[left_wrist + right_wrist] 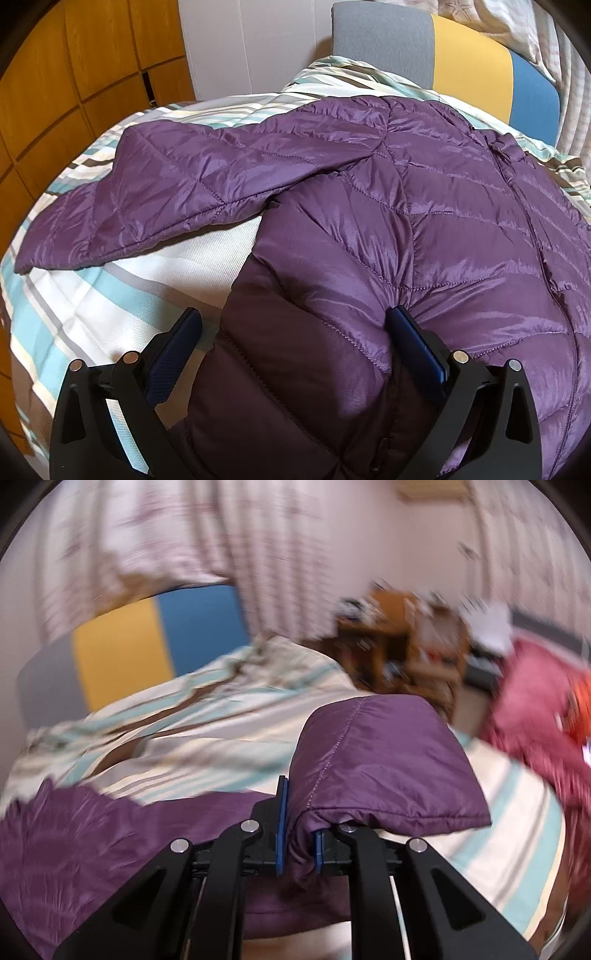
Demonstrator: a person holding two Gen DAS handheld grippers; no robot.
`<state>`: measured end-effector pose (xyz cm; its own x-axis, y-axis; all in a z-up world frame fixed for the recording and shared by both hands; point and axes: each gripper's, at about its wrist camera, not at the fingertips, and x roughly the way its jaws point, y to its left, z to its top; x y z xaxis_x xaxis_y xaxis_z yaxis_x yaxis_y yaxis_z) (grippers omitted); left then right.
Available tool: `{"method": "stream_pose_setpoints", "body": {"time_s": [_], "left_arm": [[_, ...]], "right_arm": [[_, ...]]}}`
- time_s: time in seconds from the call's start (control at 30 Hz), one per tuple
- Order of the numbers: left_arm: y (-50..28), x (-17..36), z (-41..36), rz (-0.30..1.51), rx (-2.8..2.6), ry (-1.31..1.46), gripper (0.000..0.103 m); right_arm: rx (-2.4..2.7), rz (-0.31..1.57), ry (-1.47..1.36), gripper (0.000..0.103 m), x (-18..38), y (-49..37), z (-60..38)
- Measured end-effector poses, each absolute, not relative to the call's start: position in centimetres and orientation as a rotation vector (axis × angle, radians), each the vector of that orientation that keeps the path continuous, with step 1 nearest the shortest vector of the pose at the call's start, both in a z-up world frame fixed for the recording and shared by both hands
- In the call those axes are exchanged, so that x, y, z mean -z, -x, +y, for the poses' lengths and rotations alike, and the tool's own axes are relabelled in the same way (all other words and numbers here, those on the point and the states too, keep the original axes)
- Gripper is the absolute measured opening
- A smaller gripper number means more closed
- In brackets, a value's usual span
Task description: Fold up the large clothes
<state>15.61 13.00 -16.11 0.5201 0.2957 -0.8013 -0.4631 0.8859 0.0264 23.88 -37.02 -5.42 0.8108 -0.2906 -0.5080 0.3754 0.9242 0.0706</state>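
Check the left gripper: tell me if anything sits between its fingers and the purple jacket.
Nothing visible does. The left gripper is open, its fingers straddling the hem of the purple jacket on the striped bedding. The jacket's fabric fills the gap between them, with no other item there.

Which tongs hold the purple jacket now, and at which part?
The right tongs pinch the purple jacket at a sleeve cuff. The left tongs stand open around its hem, unclamped.

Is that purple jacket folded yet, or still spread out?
Mostly spread: the purple jacket lies flat on the striped bedding, one sleeve stretched sideways.
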Motion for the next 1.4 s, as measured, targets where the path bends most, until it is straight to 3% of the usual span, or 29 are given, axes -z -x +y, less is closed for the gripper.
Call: {"method": "stream_pose_setpoints", "body": {"time_s": [0.33,0.77,0.97,1.17,1.33,1.4], "left_arm": [[-15.3,16.2,13.3,0.908,-0.444,0.229,0.1],[-15.2,16.2,13.3,0.903,-0.443,0.232,0.1],[-15.2,16.2,13.3,0.903,-0.443,0.231,0.1],[-15.2,16.2,13.2,0.903,-0.443,0.231,0.1],[-15.2,16.3,13.2,0.904,-0.444,0.23,0.1],[-15.3,16.1,13.2,0.908,-0.444,0.229,0.1]], "right_arm": [[0.087,0.454,0.229,0.009,6.2,-25.3,-20.0],[-0.206,0.429,0.526,0.009,11.1,-24.4,-1.7],[-0.323,0.427,0.6,0.009,12.8,-24.0,2.4],[-0.532,0.55,0.609,0.009,15.0,-25.0,2.9],[-0.673,0.571,0.641,0.024,15.6,-24.7,3.5],[-0.68,0.579,0.615,0.057,15.3,-25.0,3.1]]}}
